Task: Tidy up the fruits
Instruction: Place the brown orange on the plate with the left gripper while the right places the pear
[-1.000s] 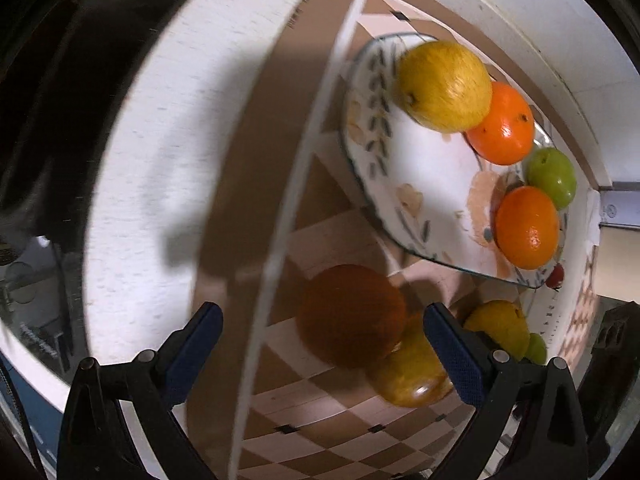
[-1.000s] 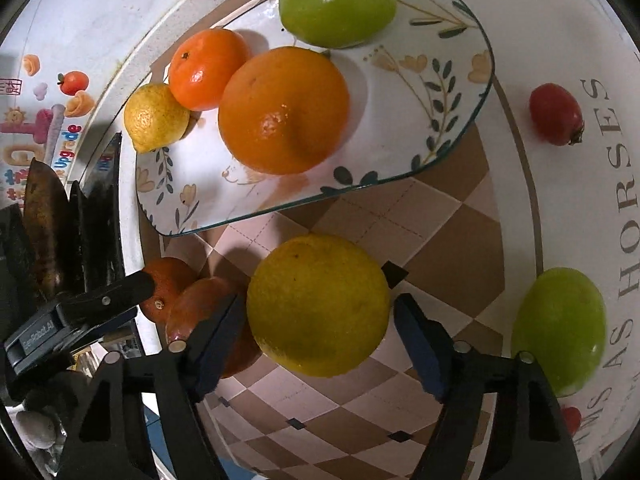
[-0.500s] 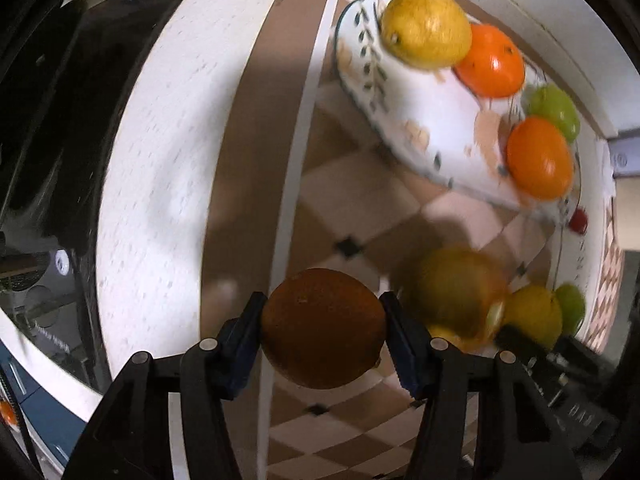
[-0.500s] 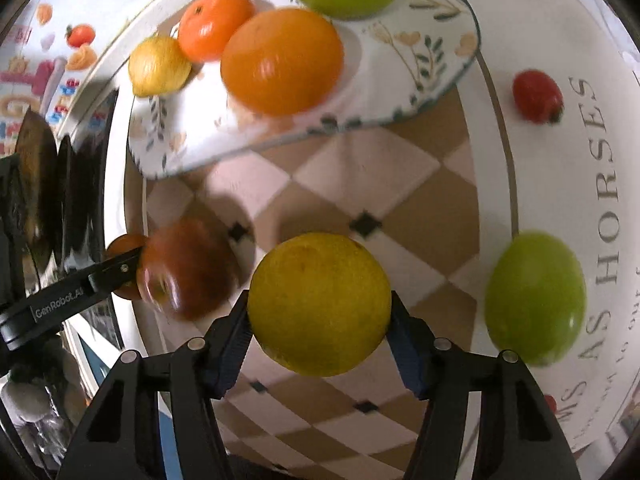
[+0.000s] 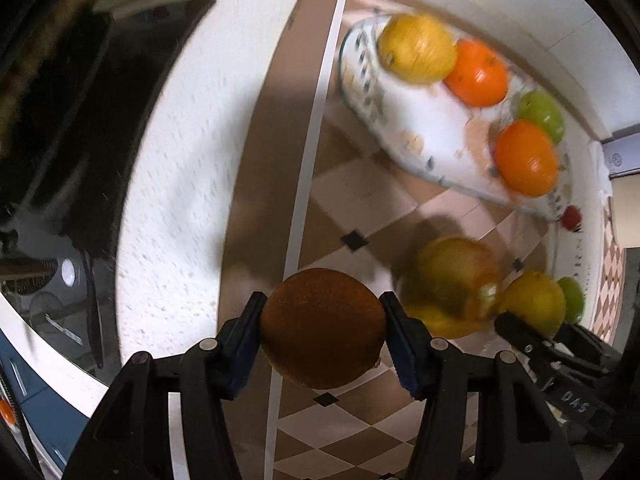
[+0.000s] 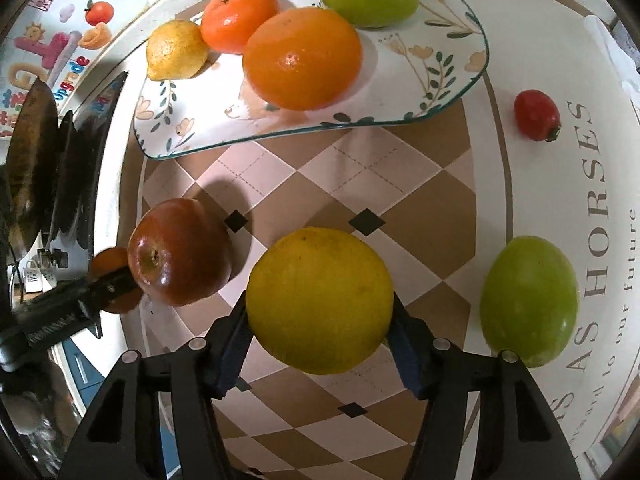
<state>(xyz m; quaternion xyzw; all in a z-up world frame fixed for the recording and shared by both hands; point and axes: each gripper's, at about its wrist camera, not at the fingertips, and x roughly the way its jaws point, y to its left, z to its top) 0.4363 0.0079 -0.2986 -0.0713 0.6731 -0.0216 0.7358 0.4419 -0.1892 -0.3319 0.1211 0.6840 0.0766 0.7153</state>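
Left gripper (image 5: 322, 334): matte black plastic arms, blue ribbed pads (image 5: 402, 344), round silver pivot screws. Right gripper (image 6: 320, 326): same build, black arms, blue pads (image 6: 406, 350), silver screws. White lettering on each body's side, mostly unreadable.

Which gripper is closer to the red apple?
Left. The left gripper, holding a brown orange, touches the red apple; the right gripper, holding a yellow orange, sits beside it, apart.

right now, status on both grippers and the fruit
Left gripper shut on dark orange. Right gripper shut on yellow fruit. Plate holds four fruits. Red apple lies between grippers.
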